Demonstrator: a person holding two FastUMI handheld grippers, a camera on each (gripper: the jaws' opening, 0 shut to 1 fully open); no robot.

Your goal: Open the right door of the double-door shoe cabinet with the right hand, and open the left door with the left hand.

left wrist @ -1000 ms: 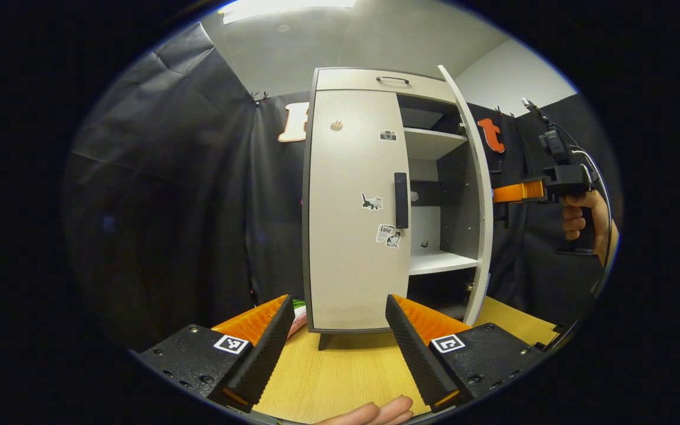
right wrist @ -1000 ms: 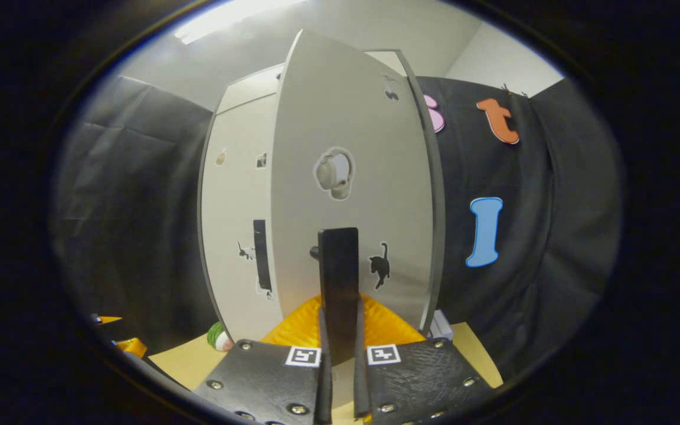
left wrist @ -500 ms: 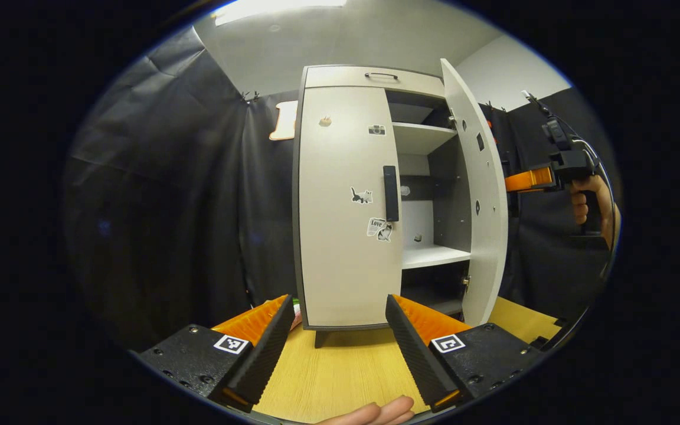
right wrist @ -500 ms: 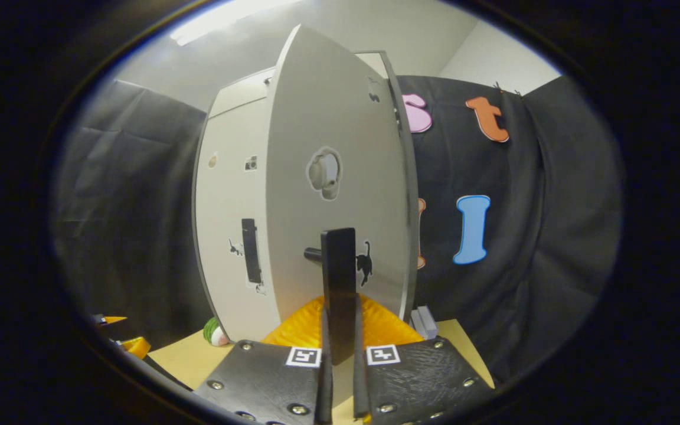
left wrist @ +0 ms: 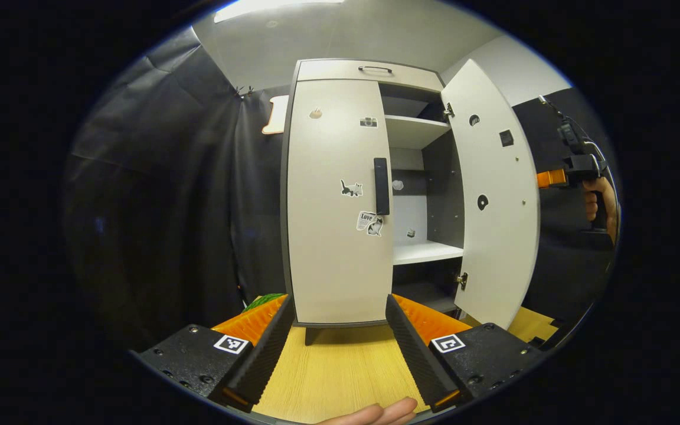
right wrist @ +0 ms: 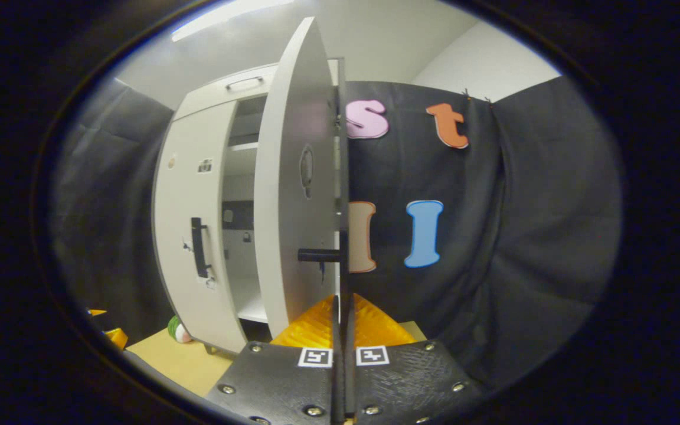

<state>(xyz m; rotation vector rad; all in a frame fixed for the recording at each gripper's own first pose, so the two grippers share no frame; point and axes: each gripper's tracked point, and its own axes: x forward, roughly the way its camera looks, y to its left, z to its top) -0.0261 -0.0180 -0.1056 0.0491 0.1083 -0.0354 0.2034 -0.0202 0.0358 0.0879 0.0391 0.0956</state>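
Note:
The pale shoe cabinet stands on the table with its left door (left wrist: 340, 200) closed, the black handle (left wrist: 381, 186) at that door's right edge. My left gripper (left wrist: 337, 348) is open, low in front of the closed door and well short of it. The right door (left wrist: 496, 195) stands swung out wide. In the right gripper view this right door (right wrist: 296, 195) is nearly edge-on. My right gripper (right wrist: 343, 354) is shut on the right door's handle (right wrist: 343, 277), a thin dark bar. From the left, that right gripper (left wrist: 552, 177) peeks past the door, held by a hand (left wrist: 597, 203).
The cabinet rests on a light wooden table (left wrist: 340, 372). White shelves (left wrist: 425, 252) show inside the open half, and a drawer (left wrist: 375, 69) runs along the top. A green-and-white item (left wrist: 263, 301) lies by the cabinet's left foot. Fingers (left wrist: 375, 413) show at the bottom edge.
The right door has swung farther open, pulled outward by my right gripper on its handle. My left gripper has stayed open, shifting only slightly before the closed left door.

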